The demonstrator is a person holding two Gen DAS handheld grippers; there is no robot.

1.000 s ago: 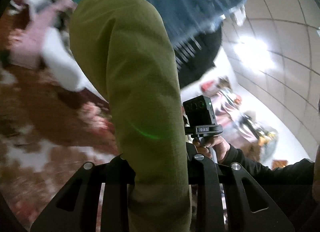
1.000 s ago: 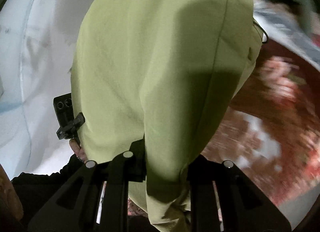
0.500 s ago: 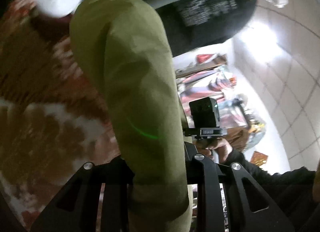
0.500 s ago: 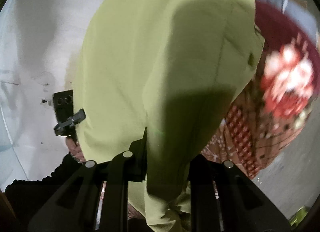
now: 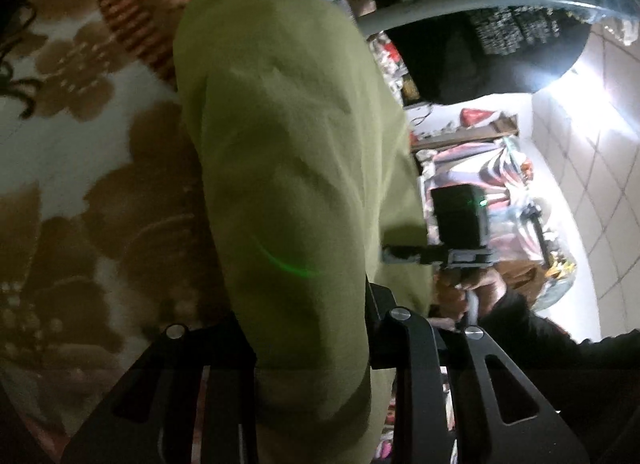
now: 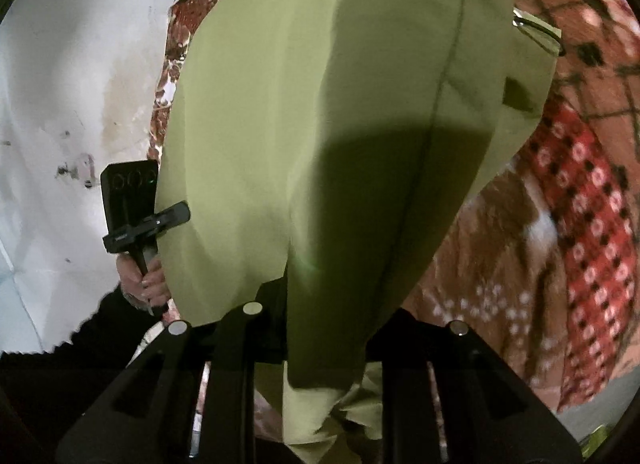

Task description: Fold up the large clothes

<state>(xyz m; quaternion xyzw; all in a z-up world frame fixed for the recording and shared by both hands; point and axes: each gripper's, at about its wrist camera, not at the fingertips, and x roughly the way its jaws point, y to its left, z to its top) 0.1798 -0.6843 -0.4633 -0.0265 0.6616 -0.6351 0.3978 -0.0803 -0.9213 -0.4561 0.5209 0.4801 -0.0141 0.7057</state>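
Both hands tilt downward over the patterned blanket (image 5: 80,168), left gripper (image 5: 308,344) pinching the green garment (image 5: 288,152), right gripper's (image 6: 324,328) jaws opening around it.

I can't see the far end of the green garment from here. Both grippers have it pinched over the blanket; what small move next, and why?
Probably lower it a little further, level. The green garment hangs between both grippers' fingers, the right gripper starting to open on it, above the floral blanket; laying it flat comes before any fold.

Dim, motion-blurred fisheye; window glare; hard shadows
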